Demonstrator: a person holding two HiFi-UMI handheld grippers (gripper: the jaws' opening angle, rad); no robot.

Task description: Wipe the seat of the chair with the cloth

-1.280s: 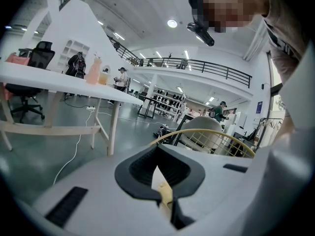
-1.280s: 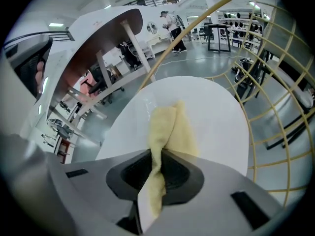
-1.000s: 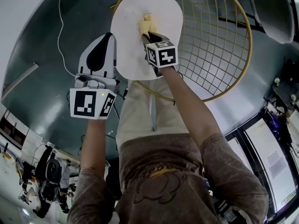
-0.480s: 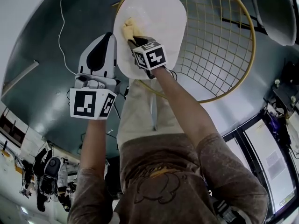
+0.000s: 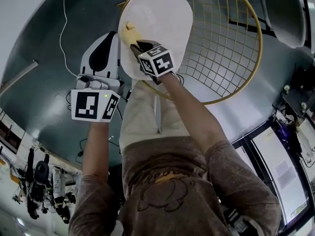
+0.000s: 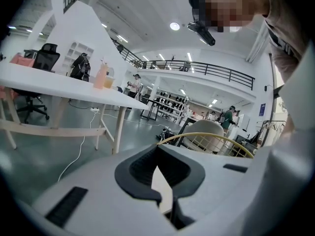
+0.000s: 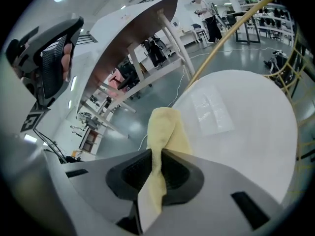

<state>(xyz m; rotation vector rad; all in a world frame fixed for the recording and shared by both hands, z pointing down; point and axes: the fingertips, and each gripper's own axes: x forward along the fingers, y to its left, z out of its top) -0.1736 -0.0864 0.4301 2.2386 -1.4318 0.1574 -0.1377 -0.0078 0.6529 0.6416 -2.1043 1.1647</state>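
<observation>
Looking down past our brown shirt (image 5: 167, 186) and pale trousers (image 5: 142, 117), we see both arms reaching forward.

Our left gripper (image 5: 111, 35) hangs over the dark floor (image 5: 44, 48), just left of the chair. Its fingers are closed together at the tips and hold nothing. Its own view shows the dark pads (image 6: 135, 168) meeting at a point, with only a pale sliver showing between them lower down. We cannot tell whether this gripper touches the chair.

Our right gripper (image 5: 137, 44) is a little farther out, over the seat (image 5: 165, 18). Its fingers are clamped on a yellow cloth (image 5: 129, 33). In the right gripper view (image 7: 155, 155) the cloth (image 7: 165, 127) runs down between the pads. It bunches up ahead of the tips and lies against the white seat (image 7: 236, 122) close to its left edge. The left gripper (image 7: 54, 58) shows at the upper left of that view.

Beyond and to the right of the seat, a gold hoop (image 5: 260, 43) filled with a wire grid curves around it. A white cable (image 5: 62, 28) trails over the floor to the left.

Farther off, the left gripper view shows a long white surface (image 6: 59, 80) carrying a couple of bottles (image 6: 101, 77). A black office chair (image 6: 44, 60) stands behind it, and people stand deep in the bright hall under a railed gallery (image 6: 216, 72).
</observation>
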